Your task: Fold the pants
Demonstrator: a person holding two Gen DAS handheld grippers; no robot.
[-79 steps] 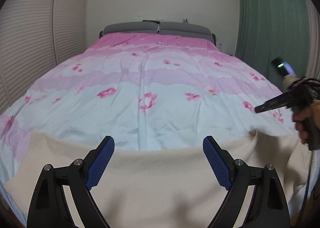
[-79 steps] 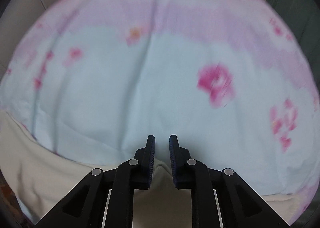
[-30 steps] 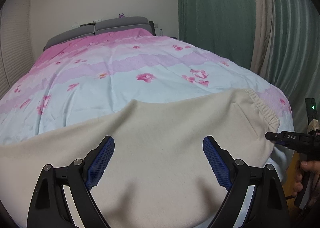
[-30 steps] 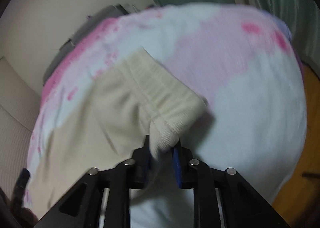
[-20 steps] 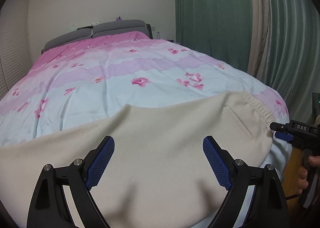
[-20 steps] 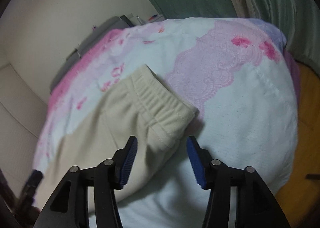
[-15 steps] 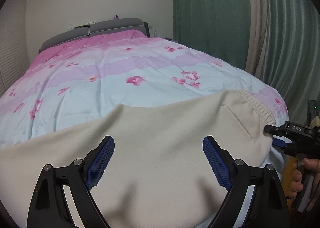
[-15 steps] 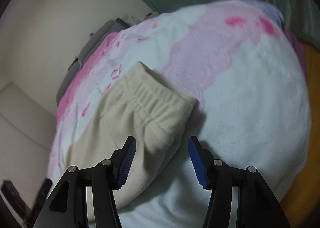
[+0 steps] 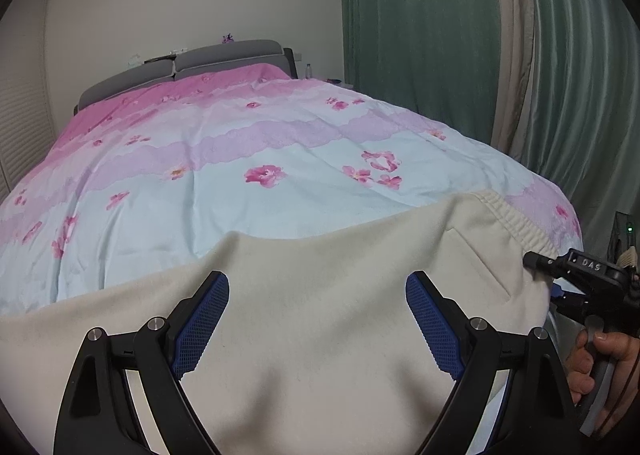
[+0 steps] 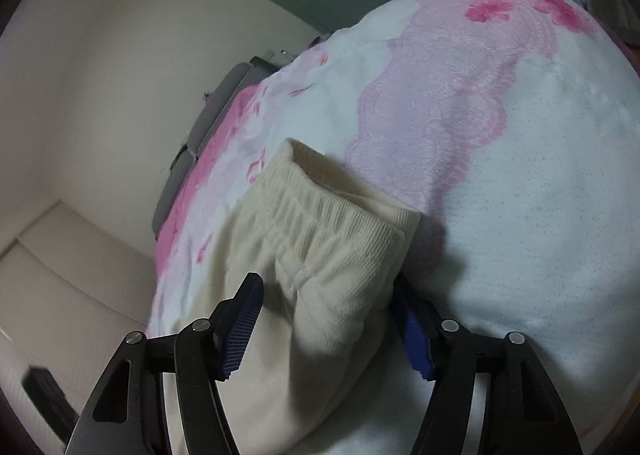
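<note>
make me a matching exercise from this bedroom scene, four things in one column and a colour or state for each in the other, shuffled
1. cream fleece pants
2. floral quilt
3. pleated curtain
4. left gripper

a. green
b. open above the cloth
c. lying flat on the bed
d. pink and pale blue

Pairs: 1-c, 2-d, 3-a, 4-b

pants (image 9: pixel 320 335) legs cut off, headboard items (image 9: pixel 228 38) tiny
</note>
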